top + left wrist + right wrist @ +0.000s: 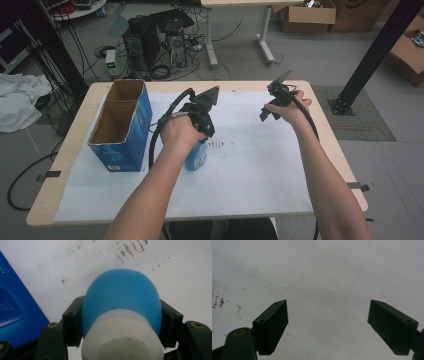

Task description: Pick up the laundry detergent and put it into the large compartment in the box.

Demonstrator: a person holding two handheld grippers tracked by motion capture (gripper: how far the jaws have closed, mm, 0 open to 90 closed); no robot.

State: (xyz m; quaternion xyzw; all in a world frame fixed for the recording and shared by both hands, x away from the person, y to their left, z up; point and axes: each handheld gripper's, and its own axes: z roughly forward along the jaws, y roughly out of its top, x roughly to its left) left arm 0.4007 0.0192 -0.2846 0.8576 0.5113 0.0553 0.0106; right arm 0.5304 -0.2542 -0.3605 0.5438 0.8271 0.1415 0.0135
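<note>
- Blue bottle (196, 157) on white paper (250, 170), just right of the open blue box (120, 125), under the left gripper (200, 117) in the high view.
- Left gripper view: both jaws clamp the bottle's sides below its white cap (122, 340).
- Right gripper view: right gripper (328, 325) spread wide above bare paper.

Setting: lab or workshop where I work. Evidence: desktop computer tower (150, 42) amid floor cables (75, 55), cardboard boxes (307, 15), black frame post (375, 55).

Both forearms are bare, no sleeves. Each set of tongs, left tongs (202, 131) and right tongs (268, 114), is black, with blocky jaws (brass-ringed pivot screws behind them) and a trailing black cable.
</note>
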